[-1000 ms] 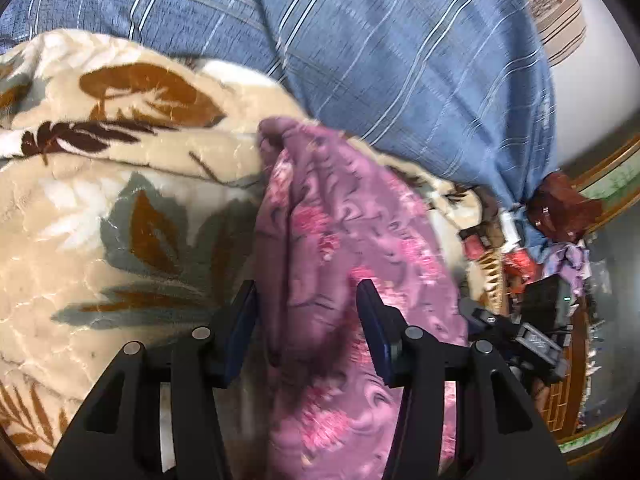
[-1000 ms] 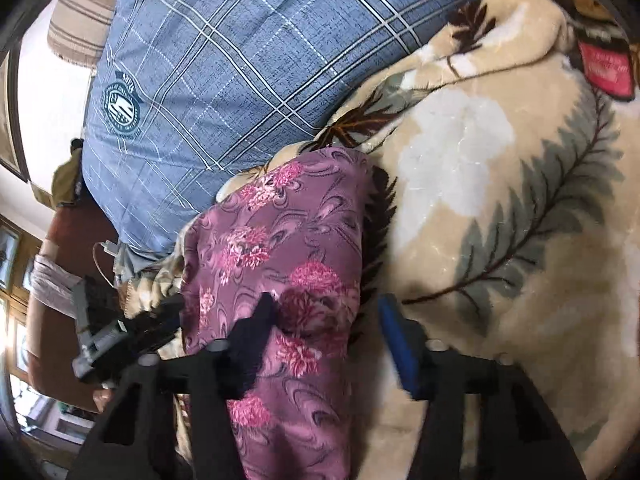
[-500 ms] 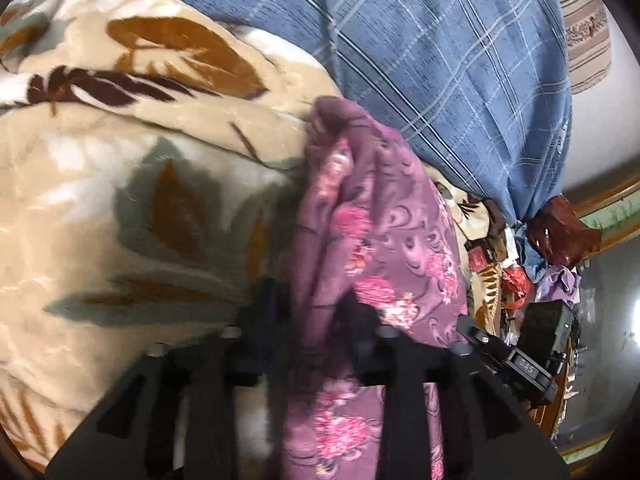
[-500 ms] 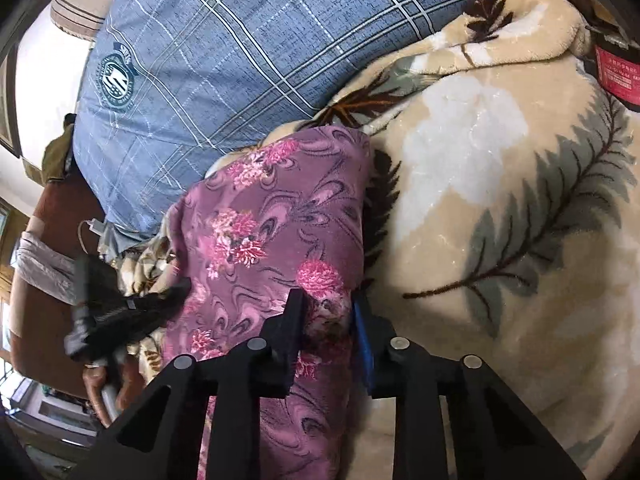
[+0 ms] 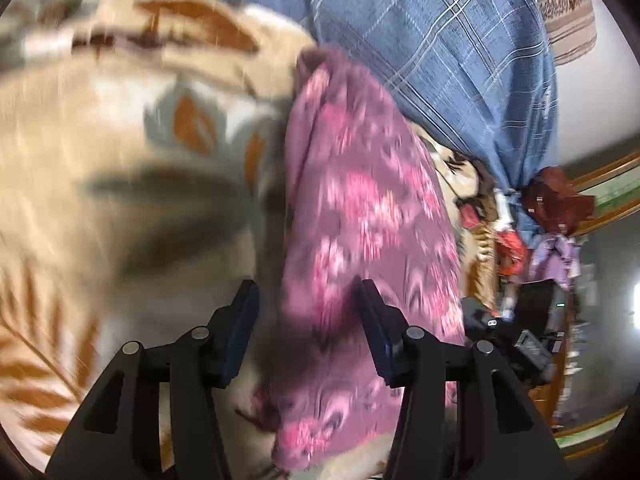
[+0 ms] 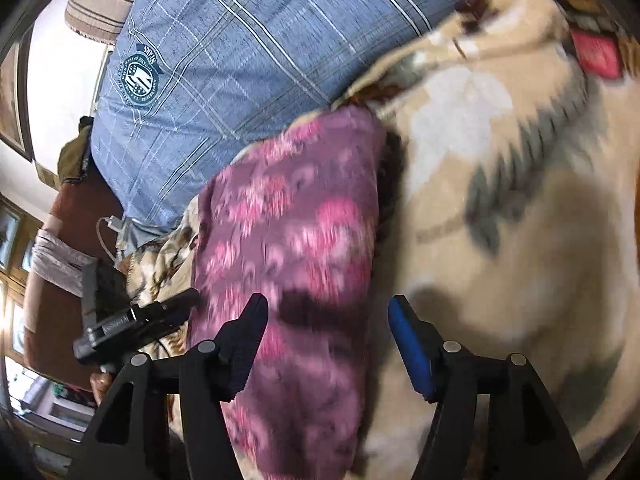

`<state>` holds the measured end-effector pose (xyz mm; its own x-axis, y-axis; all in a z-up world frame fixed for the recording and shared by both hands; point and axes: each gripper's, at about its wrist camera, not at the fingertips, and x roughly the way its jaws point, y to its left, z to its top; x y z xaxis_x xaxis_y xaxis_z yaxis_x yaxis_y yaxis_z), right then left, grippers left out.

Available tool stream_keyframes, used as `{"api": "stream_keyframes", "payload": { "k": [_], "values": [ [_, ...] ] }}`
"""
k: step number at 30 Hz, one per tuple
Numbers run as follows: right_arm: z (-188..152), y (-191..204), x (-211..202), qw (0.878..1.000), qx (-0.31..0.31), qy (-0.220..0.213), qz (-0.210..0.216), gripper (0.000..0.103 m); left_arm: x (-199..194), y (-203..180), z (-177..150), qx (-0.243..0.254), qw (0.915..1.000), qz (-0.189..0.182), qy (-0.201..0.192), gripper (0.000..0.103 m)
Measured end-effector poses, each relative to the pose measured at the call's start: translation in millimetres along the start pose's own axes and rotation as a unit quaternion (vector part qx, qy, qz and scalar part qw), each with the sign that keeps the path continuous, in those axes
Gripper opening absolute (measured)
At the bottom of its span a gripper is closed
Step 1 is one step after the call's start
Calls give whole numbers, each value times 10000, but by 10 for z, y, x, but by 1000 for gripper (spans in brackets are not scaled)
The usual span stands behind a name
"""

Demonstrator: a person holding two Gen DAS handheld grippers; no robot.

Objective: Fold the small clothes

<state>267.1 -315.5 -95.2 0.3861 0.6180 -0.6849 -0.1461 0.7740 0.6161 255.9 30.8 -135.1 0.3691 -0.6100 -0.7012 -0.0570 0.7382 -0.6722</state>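
Observation:
A folded purple garment with pink flowers [image 5: 360, 216] lies as a long strip on a beige leaf-print blanket [image 5: 100, 184]. My left gripper [image 5: 306, 300] is open, its jaws on either side of the strip's near end, not holding it. In the right wrist view the same garment [image 6: 296, 232] lies ahead. My right gripper [image 6: 324, 320] is open, with the garment's right edge between the spread jaws. Both views are motion-blurred.
A blue plaid pillow [image 6: 224, 52] lies beyond the garment, also in the left wrist view [image 5: 440, 40]. The blanket [image 6: 500, 200] fills the right side. The other gripper [image 6: 132, 320] shows at left. Clutter and wooden furniture [image 5: 560, 220] sit at the right edge.
Both grippers were shut on the garment half a second ago and have now opened, letting it go. Both cameras have pulled back a little.

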Motion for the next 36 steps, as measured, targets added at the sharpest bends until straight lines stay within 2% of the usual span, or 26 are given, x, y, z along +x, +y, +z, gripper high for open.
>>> {"api": "stream_keyframes", "payload": {
  "k": [3,5,6,7,9,10,11,13,14,16,18,20,21,22,24,25,26,28,30,32,33,35,36],
  "values": [
    [-148,-36,41,9998,35,138,154,64,26,-12,1,53,9999,-106,-15,49],
    [-139,8,60,9998,-70,122,151,53,78,-36,14,21,9996,-286,25,49],
    [-126,26,73,9997,-110,114,170,52,113,-43,10,-1,9994,-342,62,48],
    [-125,31,87,9998,-142,100,123,49,134,-49,2,6,9995,-307,30,33],
    [-141,33,124,9996,-239,137,-23,36,142,-87,-10,38,9991,-405,68,13],
    [-140,28,118,9996,-225,128,-95,24,97,-116,-13,32,9991,-420,15,11],
    [-133,35,83,9996,-222,140,-38,19,1,-198,-20,176,9988,-442,-77,11],
    [-112,132,-78,9992,-383,9,64,18,-142,-263,-23,292,9981,-517,-176,11],
    [-111,202,-139,9983,-573,-46,48,17,-158,-275,-14,268,9977,-617,-107,11],
    [-100,193,-136,9983,-582,-32,-50,17,-56,-261,-4,306,9985,-443,81,12],
    [-99,90,9,9986,-476,189,-147,18,138,-208,-14,297,9989,-153,340,16],
    [-108,8,96,9987,-375,317,-167,23,165,-160,-2,215,9988,-211,379,19],
    [-94,10,64,9990,-328,298,-112,26,141,-171,12,219,9988,-206,392,24],
    [-84,31,4,9991,-341,211,-135,28,112,-182,19,251,9988,-165,396,33],
    [-109,56,-118,9991,-347,-2,-226,45,66,-213,4,330,9984,-148,431,50],
    [-189,18,-202,9996,-245,-126,-108,68,48,-221,-41,369,9981,-197,444,53],
    [-323,-42,-282,9996,-104,-239,130,72,17,-206,-109,366,9983,-198,411,53],
    [-548,-126,-308,9987,94,-189,454,71,-23,-145,-300,217,9992,-184,294,53],
    [-712,-155,-287,9988,183,-148,428,65,-23,-110,-421,139,9995,-236,182,53],
    [-778,-93,-199,9989,122,11,459,48,-47,-98,-466,109,9997,-230,1,53],
    [-778,-61,-159,9991,85,28,408,46,-47,-97,-470,90,9998,-192,-27,52],
    [-786,-8,-46,9999,-12,129,111,33,-35,-112,-489,48,10000,-17,-77,40],
    [-790,0,-31,9999,-41,123,45,30,-22,-134,-507,42,9999,97,-70,23]
  ]
}}
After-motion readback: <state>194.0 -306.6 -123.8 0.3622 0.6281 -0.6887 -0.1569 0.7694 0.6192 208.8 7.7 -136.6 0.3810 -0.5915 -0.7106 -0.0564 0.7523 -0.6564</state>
